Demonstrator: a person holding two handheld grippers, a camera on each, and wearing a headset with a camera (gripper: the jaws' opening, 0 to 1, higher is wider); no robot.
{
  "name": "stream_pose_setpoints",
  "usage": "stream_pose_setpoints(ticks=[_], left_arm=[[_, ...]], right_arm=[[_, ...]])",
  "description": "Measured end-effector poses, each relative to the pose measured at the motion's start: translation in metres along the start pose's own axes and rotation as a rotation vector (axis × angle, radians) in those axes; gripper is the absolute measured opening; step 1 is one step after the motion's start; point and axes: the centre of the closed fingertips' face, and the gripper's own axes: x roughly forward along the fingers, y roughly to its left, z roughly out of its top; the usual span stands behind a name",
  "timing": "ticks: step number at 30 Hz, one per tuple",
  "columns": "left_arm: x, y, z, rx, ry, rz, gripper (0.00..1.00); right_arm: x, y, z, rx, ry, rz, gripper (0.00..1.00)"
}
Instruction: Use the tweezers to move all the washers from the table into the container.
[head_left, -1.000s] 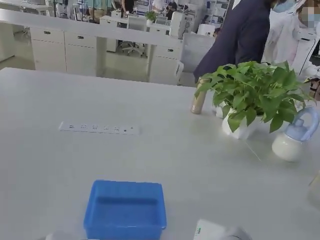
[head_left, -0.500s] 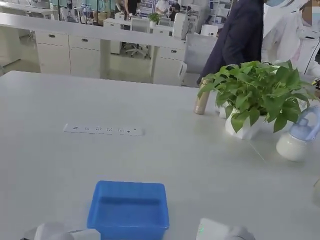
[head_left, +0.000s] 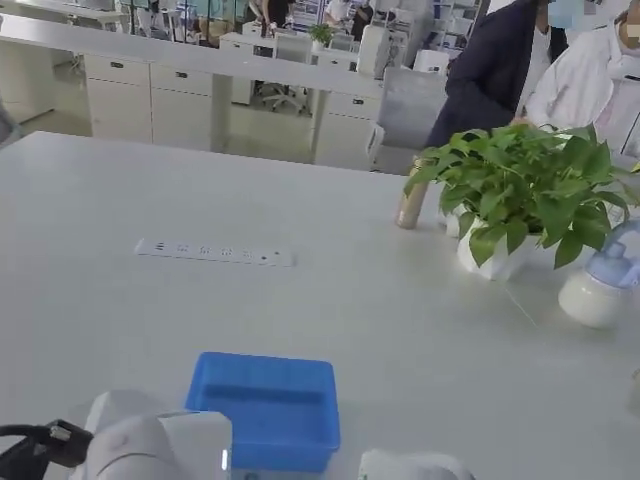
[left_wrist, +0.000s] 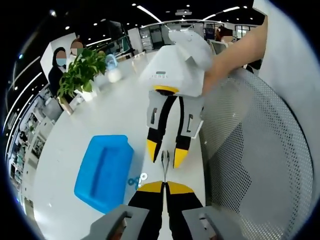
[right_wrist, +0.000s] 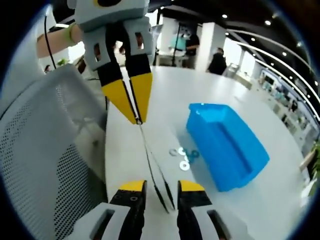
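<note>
From the head view, the blue container (head_left: 265, 405) sits near the front of the white worktop (head_left: 400, 320) and its inside looks bare, so by my reading no washer has gone in yet. Farther back lie a white power strip (head_left: 215, 253), a metal cylinder (head_left: 408, 208), a potted plant (head_left: 530, 185) and a white jug (head_left: 598, 290) at the far right. All of these are well apart from the container, and none is in the way. In the left gripper view, the left gripper (left_wrist: 165, 187) has its yellow tips pressed together on one end of the tweezers (left_wrist: 165, 167). The right gripper (left_wrist: 166, 154) faces it with its jaws narrowly parted either side of the tool. The washers (left_wrist: 137, 179) lie in a small cluster on the worktop just beside the container's near wall. A mesh chair (left_wrist: 250, 165) crowds in on the right of this view. In the right gripper view, the tweezers' two legs run back between this gripper's own jaws, which do not seem to press them (the gap each side is slim). The far end is pinched in the left gripper. The washers (right_wrist: 182, 156) lie loose beside the container, with nothing between them and it. I judge the whole transfer is left to do, since the tweezers are only being settled into a working hold.
</note>
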Motion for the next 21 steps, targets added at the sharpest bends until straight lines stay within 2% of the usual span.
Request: stream_pose_setpoints(ticks=[3,8,11,13,14,16,21], left_arm=[[0.001,0.001,0.002,0.009,-0.006,0.000,0.00],[0.000,0.005,0.002,-0.008,-0.031,0.002,0.00],[-0.005,0.007,0.012,-0.034,-0.095,-0.008,0.00],[-0.011,0.008,0.022,-0.051,-0.156,-0.020,0.00],[-0.013,0.009,0.025,-0.059,-0.171,-0.021,0.00],[-0.017,0.011,0.026,-0.063,-0.179,-0.018,0.00],[-0.020,0.009,0.029,-0.044,-0.187,-0.035,0.00]], right_arm=[[-0.001,0.001,0.003,-0.001,-0.010,0.015,0.10],[-0.002,0.000,0.003,0.005,0.000,0.011,0.08],[-0.004,0.001,0.008,-0.004,-0.010,0.006,0.07],[-0.004,0.001,0.015,0.013,-0.039,0.010,0.07],[-0.004,0.002,0.019,0.020,-0.053,0.012,0.07],[-0.002,0.004,0.024,0.031,-0.068,0.017,0.07],[0.001,0.010,0.033,0.033,-0.092,0.030,0.07]])
